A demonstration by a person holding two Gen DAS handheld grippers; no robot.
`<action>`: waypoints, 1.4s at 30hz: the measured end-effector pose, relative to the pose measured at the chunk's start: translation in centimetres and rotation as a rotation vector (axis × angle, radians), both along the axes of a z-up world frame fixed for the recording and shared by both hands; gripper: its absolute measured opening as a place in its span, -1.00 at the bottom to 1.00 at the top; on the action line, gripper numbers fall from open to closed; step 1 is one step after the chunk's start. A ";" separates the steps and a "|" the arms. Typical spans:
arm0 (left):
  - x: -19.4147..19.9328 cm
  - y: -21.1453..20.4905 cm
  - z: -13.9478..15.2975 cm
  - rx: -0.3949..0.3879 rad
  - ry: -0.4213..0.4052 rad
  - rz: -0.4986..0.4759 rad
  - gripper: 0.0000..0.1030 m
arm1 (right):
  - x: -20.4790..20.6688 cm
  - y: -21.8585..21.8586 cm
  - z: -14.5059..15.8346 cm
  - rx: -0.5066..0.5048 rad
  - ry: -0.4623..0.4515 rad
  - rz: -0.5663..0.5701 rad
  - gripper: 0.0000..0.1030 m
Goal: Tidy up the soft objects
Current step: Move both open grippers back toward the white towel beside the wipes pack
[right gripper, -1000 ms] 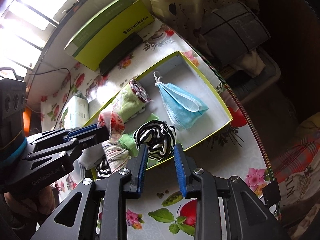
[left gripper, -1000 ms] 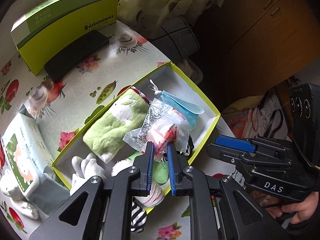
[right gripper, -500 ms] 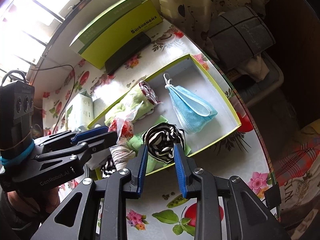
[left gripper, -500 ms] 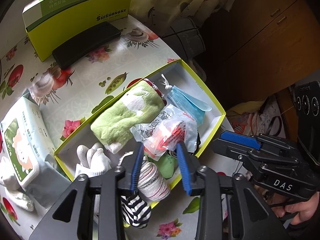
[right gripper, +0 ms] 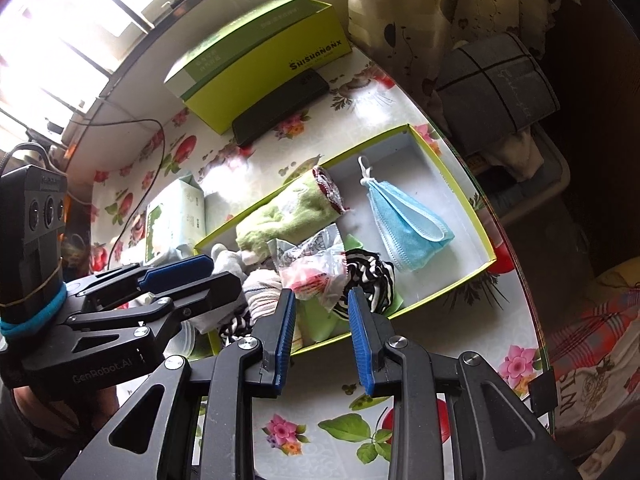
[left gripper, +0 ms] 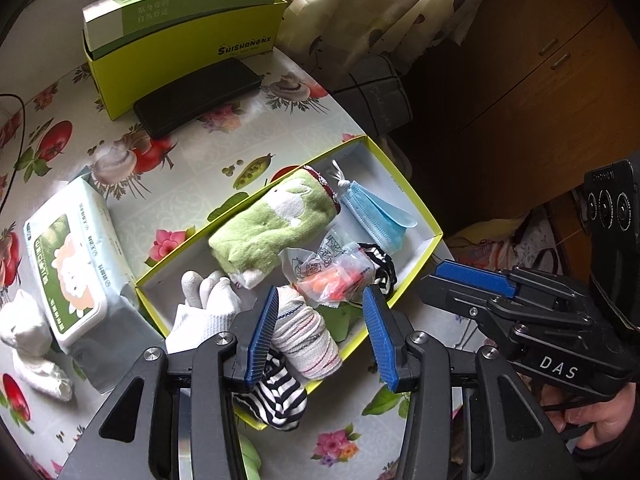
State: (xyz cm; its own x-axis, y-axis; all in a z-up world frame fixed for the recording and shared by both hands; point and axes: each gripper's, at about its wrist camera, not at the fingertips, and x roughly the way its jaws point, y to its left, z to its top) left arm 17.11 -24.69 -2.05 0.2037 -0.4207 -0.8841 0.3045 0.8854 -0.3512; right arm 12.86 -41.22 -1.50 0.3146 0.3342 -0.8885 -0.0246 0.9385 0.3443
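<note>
Both grippers tilt steeply down over a yellow-green box [left gripper: 416,216] of soft goods on a floral bench [left gripper: 256,148]. The left gripper [left gripper: 320,332] stands with its fingers spread wide and released, nothing clamped; a rolled striped sock [left gripper: 308,340] lies in the gap between them without being pressed, and a crinkled plastic packet [left gripper: 332,272] rests just beyond the tips, on top of the pile. The right gripper [right gripper: 320,336] has its fingers partly apart, holding nothing; a black-and-white striped cloth [right gripper: 368,276] sits just past its tips, the packet beside the left finger. Farther off in the box lie a green towel roll [left gripper: 276,224] and a blue face mask [right gripper: 408,228]. White gloves [left gripper: 208,300] fill the end of the box to the left of the left fingers.
</note>
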 end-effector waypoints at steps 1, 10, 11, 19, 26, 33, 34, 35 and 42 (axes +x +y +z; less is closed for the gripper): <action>-0.2 0.3 0.3 -0.002 -0.006 0.009 -0.12 | 0.0 0.3 0.2 -0.003 -0.004 0.007 -0.49; -2.0 3.5 2.1 -0.003 -0.051 0.073 -0.12 | -0.3 4.1 2.2 -0.055 -0.040 0.091 -0.32; -2.2 3.9 2.2 -0.004 -0.055 0.079 -0.12 | -0.4 4.6 2.3 -0.059 -0.045 0.099 -0.27; -4.0 7.0 3.0 -0.015 -0.071 0.132 -0.12 | -0.8 7.8 3.0 -0.078 -0.058 0.163 -0.10; -5.4 9.5 3.2 -0.021 -0.076 0.179 -0.12 | -1.5 10.1 3.1 -0.087 -0.055 0.215 -0.08; -6.3 11.6 3.2 -0.023 -0.078 0.231 -0.12 | -2.1 12.1 3.4 -0.099 -0.055 0.266 -0.07; -6.4 11.9 3.2 -0.024 -0.076 0.239 -0.12 | -2.1 12.4 3.5 -0.100 -0.054 0.273 -0.07; -6.5 12.2 3.2 -0.025 -0.074 0.247 -0.12 | -2.0 12.8 3.5 -0.102 -0.054 0.281 -0.07; -7.0 14.6 3.2 -0.024 -0.076 0.308 -0.12 | -1.8 15.2 3.5 -0.105 -0.051 0.336 -0.07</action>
